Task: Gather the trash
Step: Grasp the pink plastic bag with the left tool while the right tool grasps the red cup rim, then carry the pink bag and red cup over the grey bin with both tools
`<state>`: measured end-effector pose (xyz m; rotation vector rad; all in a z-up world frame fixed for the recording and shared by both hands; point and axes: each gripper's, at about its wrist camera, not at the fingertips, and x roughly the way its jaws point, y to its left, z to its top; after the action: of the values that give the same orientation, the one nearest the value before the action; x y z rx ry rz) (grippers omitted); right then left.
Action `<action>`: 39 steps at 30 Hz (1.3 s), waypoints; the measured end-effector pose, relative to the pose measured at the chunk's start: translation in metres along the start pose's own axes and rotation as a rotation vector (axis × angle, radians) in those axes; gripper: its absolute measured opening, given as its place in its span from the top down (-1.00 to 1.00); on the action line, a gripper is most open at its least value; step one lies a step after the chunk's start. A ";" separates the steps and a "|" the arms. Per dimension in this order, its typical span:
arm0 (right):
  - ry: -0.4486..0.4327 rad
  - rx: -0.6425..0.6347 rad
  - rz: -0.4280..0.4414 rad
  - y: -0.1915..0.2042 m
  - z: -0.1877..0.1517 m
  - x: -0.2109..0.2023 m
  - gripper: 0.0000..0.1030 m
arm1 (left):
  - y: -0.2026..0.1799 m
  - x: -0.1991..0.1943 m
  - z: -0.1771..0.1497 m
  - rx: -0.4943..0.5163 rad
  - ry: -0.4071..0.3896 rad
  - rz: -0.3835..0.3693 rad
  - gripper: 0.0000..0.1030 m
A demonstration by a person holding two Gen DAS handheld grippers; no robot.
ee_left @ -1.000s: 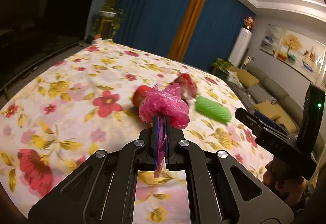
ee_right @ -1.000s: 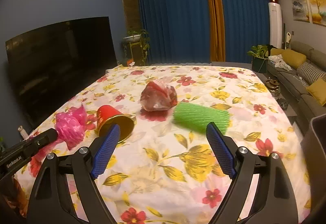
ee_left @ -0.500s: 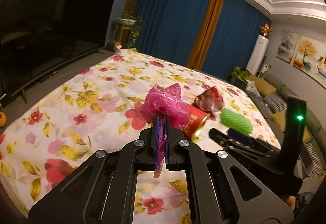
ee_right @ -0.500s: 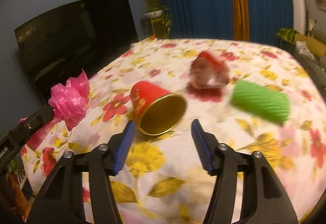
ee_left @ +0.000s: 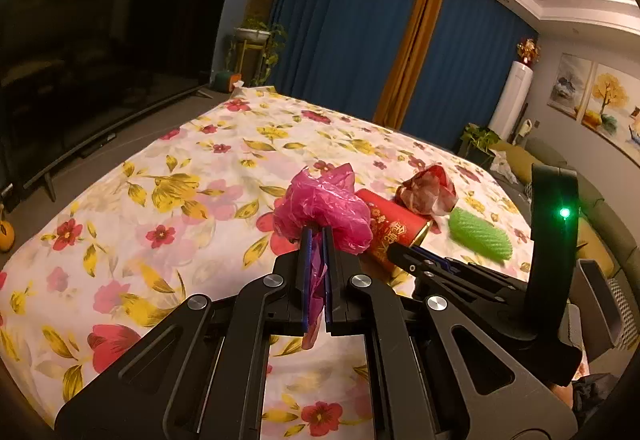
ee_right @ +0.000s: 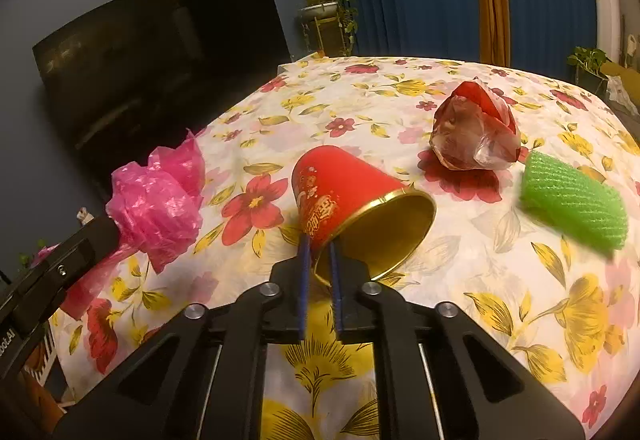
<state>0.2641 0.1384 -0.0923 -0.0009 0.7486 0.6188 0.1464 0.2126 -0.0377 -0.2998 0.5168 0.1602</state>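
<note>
My left gripper (ee_left: 316, 234) is shut on a crumpled pink plastic bag (ee_left: 324, 211), held above the floral tablecloth (ee_left: 180, 207). A red paper cup (ee_right: 348, 191) with a gold inside lies on its side. My right gripper (ee_right: 319, 244) is closing, and its blue pads pinch the cup's lower rim between them. In the right wrist view the pink bag (ee_right: 160, 195) and the left gripper (ee_right: 104, 228) are at the left. Behind the cup lie a crumpled red and clear wrapper (ee_right: 476, 131) and a green foam net sleeve (ee_right: 572, 199).
A large dark TV (ee_left: 100, 71) stands left of the table. Blue curtains (ee_left: 344, 39) hang behind it, with a potted plant (ee_right: 332, 15) in the corner. A sofa (ee_left: 536, 159) runs along the right. A grey boxy object (ee_left: 596, 304) shows at the right edge.
My right gripper came down and forward to the red cup, and its jaws went from wide apart to pinching the rim. The left gripper drifted slightly with the pink bag.
</note>
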 end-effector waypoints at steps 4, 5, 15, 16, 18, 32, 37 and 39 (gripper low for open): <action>-0.027 -0.012 -0.008 0.000 -0.001 -0.010 0.92 | -0.003 0.001 -0.001 0.007 0.005 0.007 0.93; -0.036 -0.014 -0.010 -0.001 -0.001 -0.013 0.93 | -0.004 0.001 -0.001 0.008 0.005 0.008 0.93; -0.127 -0.021 -0.018 -0.014 -0.007 -0.065 0.93 | -0.026 -0.008 -0.002 0.046 -0.007 0.007 0.93; -0.135 -0.020 -0.019 -0.016 -0.008 -0.070 0.93 | -0.029 -0.009 -0.002 0.051 -0.009 0.006 0.93; -0.154 -0.018 -0.024 -0.020 -0.011 -0.084 0.93 | -0.036 -0.011 -0.003 0.062 -0.012 0.000 0.93; -0.272 0.018 -0.107 -0.071 -0.038 -0.175 0.93 | -0.109 -0.024 -0.015 0.168 -0.037 -0.059 0.93; -0.312 0.047 -0.157 -0.095 -0.049 -0.207 0.93 | -0.142 -0.026 -0.021 0.212 -0.042 -0.098 0.93; -0.329 0.063 -0.181 -0.106 -0.054 -0.223 0.93 | -0.158 -0.026 -0.023 0.232 -0.045 -0.120 0.93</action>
<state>0.1604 -0.0778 -0.0130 0.0883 0.4423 0.4092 0.1484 0.0539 -0.0055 -0.0998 0.4668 -0.0096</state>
